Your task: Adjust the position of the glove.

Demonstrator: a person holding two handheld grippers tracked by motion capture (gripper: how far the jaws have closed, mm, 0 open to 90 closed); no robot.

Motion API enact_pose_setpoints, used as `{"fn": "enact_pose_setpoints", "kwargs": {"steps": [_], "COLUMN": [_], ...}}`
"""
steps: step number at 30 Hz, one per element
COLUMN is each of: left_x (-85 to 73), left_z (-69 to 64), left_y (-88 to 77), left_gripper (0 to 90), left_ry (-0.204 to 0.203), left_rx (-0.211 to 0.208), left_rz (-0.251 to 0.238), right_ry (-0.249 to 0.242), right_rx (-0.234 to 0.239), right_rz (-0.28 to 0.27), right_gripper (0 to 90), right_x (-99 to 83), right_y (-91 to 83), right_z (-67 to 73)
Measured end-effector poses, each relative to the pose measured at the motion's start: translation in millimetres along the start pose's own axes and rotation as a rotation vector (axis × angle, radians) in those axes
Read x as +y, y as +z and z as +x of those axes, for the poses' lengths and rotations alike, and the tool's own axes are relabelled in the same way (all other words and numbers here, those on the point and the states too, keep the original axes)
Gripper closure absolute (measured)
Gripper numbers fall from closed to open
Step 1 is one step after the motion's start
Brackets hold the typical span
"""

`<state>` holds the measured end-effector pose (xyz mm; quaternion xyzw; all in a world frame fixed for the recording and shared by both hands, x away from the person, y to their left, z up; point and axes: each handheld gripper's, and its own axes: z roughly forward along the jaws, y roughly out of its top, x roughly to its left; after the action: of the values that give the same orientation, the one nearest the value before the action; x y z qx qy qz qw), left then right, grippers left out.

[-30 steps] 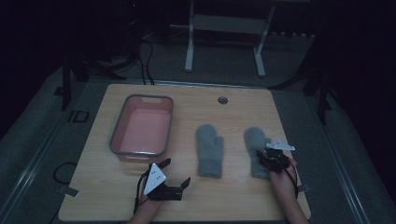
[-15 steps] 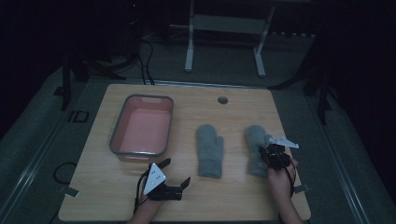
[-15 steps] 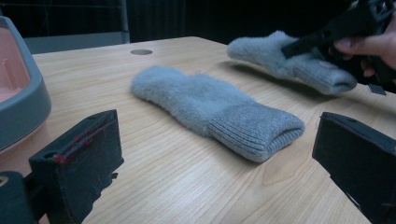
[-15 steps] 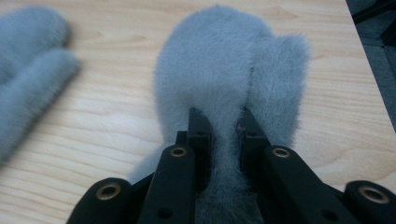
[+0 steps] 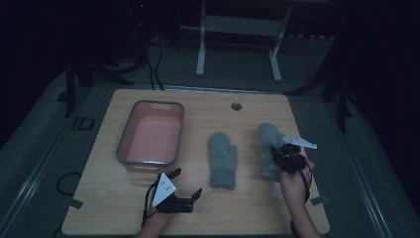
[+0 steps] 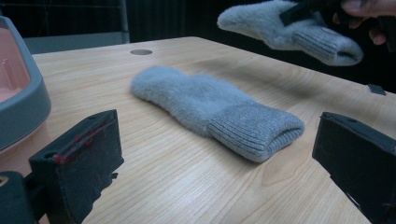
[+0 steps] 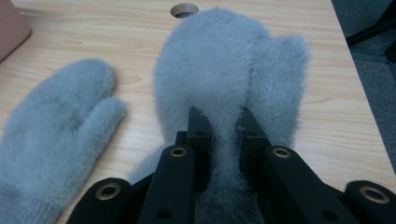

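Two grey fuzzy mittens are on a wooden table [image 5: 247, 208]. The left mitten [image 5: 222, 159] [image 6: 215, 109] [image 7: 51, 126] lies flat in the middle, cuff toward me. My right gripper [image 5: 281, 150] [image 7: 222, 119] is shut on the right mitten [image 5: 266, 141] [image 7: 224, 70], pinching a fold of its fur near the cuff. In the left gripper view that mitten [image 6: 280, 28] hangs tilted above the tabletop, with a hand at its cuff. My left gripper [image 5: 186, 182] [image 6: 217, 135] stands open near the front edge, jaws wide and nothing between them, pointing toward the left mitten.
A pink tub with a grey rim [image 5: 124, 145] [image 6: 23, 102] sits at the table's left, just behind my left gripper. A round cable hole [image 5: 236, 106] is in the tabletop near the far edge. A metal stand [image 5: 237, 44] and cables are on the floor beyond.
My right gripper has risen with the right mitten pinched in it, so the mitten's cuff end has come off the table. The left gripper and the left mitten have stayed put.
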<state>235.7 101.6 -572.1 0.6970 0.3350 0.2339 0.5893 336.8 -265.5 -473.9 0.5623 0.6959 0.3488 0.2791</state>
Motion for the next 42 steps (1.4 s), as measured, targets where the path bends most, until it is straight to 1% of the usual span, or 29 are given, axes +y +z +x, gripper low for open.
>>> {"fn": "enact_pose_setpoints", "kwargs": {"steps": [3,6,8,10,13,17,20,26,29,31,32,36,41,42], "left_x": [0.0,0.0,0.0,0.0,0.0,0.0,0.0,0.0,0.0,0.0,0.0,-0.1,-0.1,-0.2], "left_z": [-0.1,0.0,-0.2,-0.3,-0.3,-0.4,-0.2,-0.3,-0.1,-0.1,-0.2,-0.2,-0.1,-0.1], "left_y": [0.0,0.0,-0.1,-0.1,-0.1,-0.1,0.0,-0.1,-0.1,-0.1,-0.1,-0.2,0.0,0.0], "left_gripper": [1.8,1.8,1.8,1.8,1.8,1.8,1.8,1.8,1.8,1.8,1.8,1.8,1.8,1.8], "left_ry": [0.001,0.001,0.001,0.004,0.006,0.005,0.005,0.007,0.007,0.006,0.006,0.004,0.002,0.002], "left_rx": [0.0,0.0,0.001,0.0,0.0,0.0,-0.001,-0.002,-0.003,-0.004,-0.005,-0.007,-0.011,-0.012], "left_rz": [0.0,0.0,0.0,0.0,0.0,0.0,0.0,0.001,0.0,-0.001,-0.001,-0.001,-0.004,-0.005], "right_ry": [0.0,0.004,0.004,0.01,0.005,0.003,-0.012,-0.028,-0.031,-0.045,-0.045,-0.035,-0.043,-0.035], "right_rx": [0.0,0.01,0.013,0.029,0.041,0.068,0.084,0.13,0.147,0.152,0.157,0.165,0.14,0.144], "right_rz": [-0.013,-0.031,-0.049,-0.059,-0.075,-0.077,-0.074,-0.058,-0.045,-0.034,-0.029,-0.002,0.044,0.058], "right_gripper": [79.9,80.0,79.9,79.9,79.9,79.8,79.8,79.8,79.8,79.7,79.8,79.7,79.5,79.5], "right_x": [6.6,13.4,17.8,22.6,29.2,36.1,39.2,41.8,40.3,38.5,37.5,31.9,19.2,16.6], "right_y": [-4.1,-7.9,-11.3,-14.2,-16.8,-17.1,-16.5,-12.9,-9.6,-6.1,-4.2,4.2,18.5,22.7], "right_z": [6.2,13.6,19.9,26.4,37.3,52.2,65.0,92.1,105.9,115.2,119.2,128.8,136.6,137.0]}}
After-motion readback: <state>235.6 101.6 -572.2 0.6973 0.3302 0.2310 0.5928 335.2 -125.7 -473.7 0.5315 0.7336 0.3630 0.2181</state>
